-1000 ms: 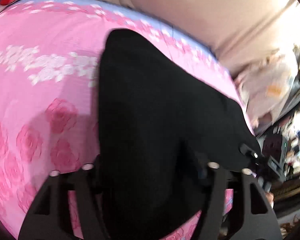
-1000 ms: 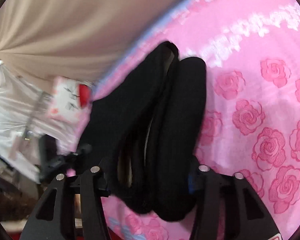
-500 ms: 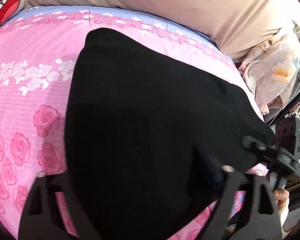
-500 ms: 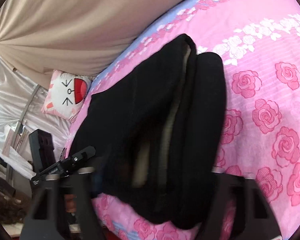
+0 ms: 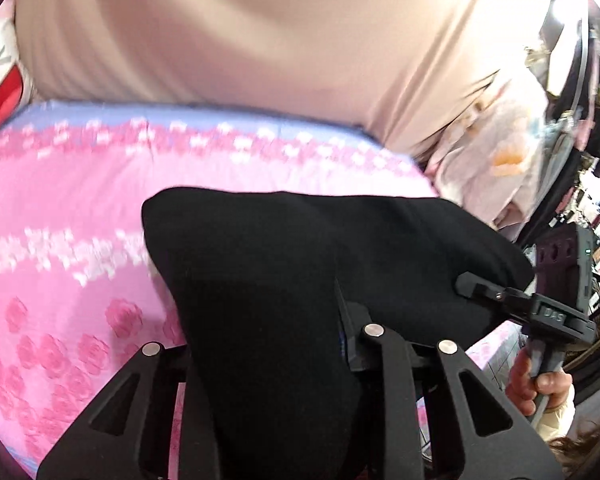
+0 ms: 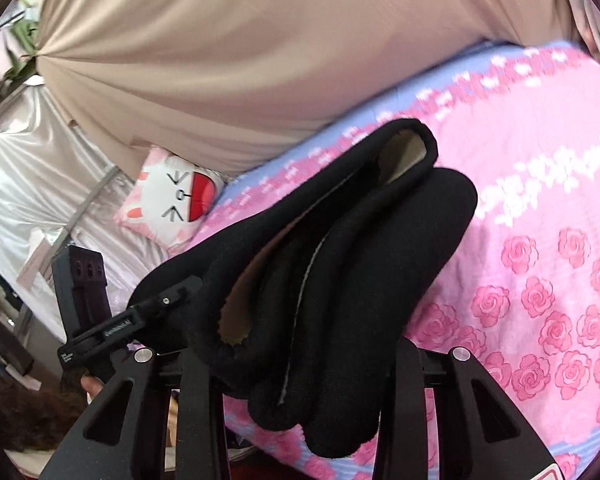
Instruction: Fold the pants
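Observation:
The black pants [image 5: 300, 280] are folded into a thick bundle and held above the pink rose bedsheet [image 5: 60, 240]. My left gripper [image 5: 268, 360] is shut on one end of the bundle. My right gripper [image 6: 300, 364] is shut on the other end, where folded layers with a tan lining [image 6: 404, 152] show. The right gripper also shows in the left wrist view [image 5: 500, 296], clamped on the pants' far edge. The left gripper shows in the right wrist view [image 6: 164, 300], at the pants' left edge.
A beige curtain [image 6: 260, 60] hangs behind the bed. A white cat-face pillow [image 6: 172, 200] lies at the bed's head. A pale floral quilt [image 5: 500, 152] is heaped at the bed's right end. The bed's near edge [image 6: 340, 468] is just below the bundle.
Both grippers have lifted and tilted up with the pants; the bundle looks smaller and higher over the sheet, and more curtain shows. Both stay shut on the pants.

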`<move>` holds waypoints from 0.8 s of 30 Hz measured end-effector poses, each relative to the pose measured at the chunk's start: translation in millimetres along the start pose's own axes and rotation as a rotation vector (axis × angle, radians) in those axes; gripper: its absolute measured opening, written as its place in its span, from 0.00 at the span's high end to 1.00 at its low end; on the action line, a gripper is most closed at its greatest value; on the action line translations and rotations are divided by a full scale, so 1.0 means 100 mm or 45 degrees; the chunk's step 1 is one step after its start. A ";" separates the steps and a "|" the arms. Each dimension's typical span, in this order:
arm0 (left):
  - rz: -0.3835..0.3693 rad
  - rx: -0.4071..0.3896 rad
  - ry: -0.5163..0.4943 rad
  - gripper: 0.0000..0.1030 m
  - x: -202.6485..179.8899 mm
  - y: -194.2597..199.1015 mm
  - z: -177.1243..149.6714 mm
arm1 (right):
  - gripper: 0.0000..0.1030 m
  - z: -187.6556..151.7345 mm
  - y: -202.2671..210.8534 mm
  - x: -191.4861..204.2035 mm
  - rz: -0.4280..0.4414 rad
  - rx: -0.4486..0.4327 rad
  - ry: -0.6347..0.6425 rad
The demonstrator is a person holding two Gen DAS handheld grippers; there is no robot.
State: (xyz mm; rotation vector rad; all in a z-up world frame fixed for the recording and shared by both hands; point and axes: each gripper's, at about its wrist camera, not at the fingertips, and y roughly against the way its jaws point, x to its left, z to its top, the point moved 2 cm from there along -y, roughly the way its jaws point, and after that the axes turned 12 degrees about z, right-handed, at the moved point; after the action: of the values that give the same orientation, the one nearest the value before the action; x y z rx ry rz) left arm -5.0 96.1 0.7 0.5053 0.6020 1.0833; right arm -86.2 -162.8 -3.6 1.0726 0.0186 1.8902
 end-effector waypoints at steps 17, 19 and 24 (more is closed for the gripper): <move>-0.022 -0.494 -0.171 0.75 -0.26 0.89 0.88 | 0.67 0.81 0.42 0.96 0.090 -0.259 0.434; -0.014 -0.571 -0.198 0.74 -0.30 0.91 1.04 | 0.67 0.99 0.43 1.01 0.101 -0.305 0.481; 0.004 -0.707 -0.211 0.74 -0.35 0.81 1.43 | 0.67 1.44 0.36 1.01 0.121 -0.402 0.579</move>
State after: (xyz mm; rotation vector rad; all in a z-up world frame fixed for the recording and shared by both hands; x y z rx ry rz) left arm 26.1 82.7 164.9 0.1085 0.1387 1.1420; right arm -32.4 -167.3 167.4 0.4275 -0.0701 2.1023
